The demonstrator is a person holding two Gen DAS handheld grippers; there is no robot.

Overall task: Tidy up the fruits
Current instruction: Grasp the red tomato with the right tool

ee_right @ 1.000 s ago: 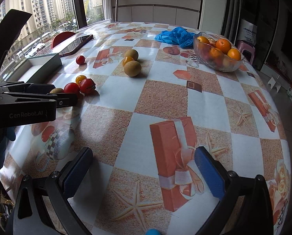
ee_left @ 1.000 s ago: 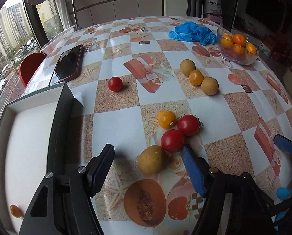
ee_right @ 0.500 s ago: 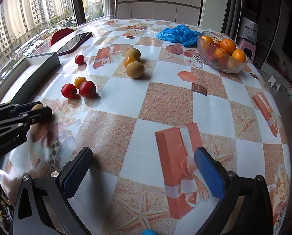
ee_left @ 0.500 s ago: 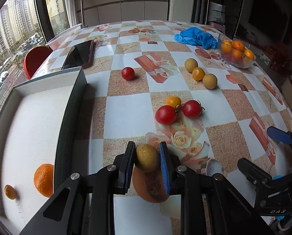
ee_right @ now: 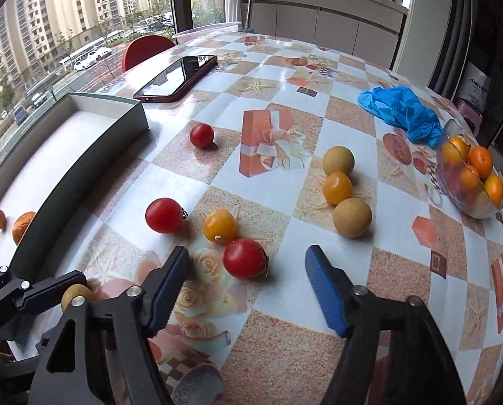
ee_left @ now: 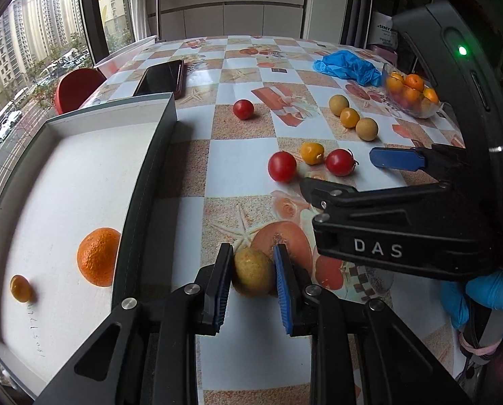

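Observation:
My left gripper (ee_left: 253,270) is shut on a round yellow-brown fruit (ee_left: 253,271), just right of the grey wall of the white tray (ee_left: 143,182). In the tray lie an orange (ee_left: 98,256) and a small orange fruit (ee_left: 20,288). My right gripper (ee_right: 246,276) straddles a red tomato (ee_right: 244,258). Its jaws are closing, with gaps still showing between the pads and the tomato. A yellow tomato (ee_right: 219,226) and another red tomato (ee_right: 163,215) lie just beyond. The left gripper (ee_right: 72,295) with its fruit shows at the lower left of the right wrist view.
Further back lie a lone red tomato (ee_right: 201,135) and three tan and orange fruits (ee_right: 337,184) in a row. A glass bowl (ee_right: 454,195) of oranges stands at the right edge, behind it a blue glove (ee_right: 400,108). A phone (ee_right: 177,77) lies beyond the tray.
The left gripper closed on the yellow-brown fruit and has carried it nearer the tray. The right gripper swept left to the tomatoes, and its jaws have narrowed around a red one.

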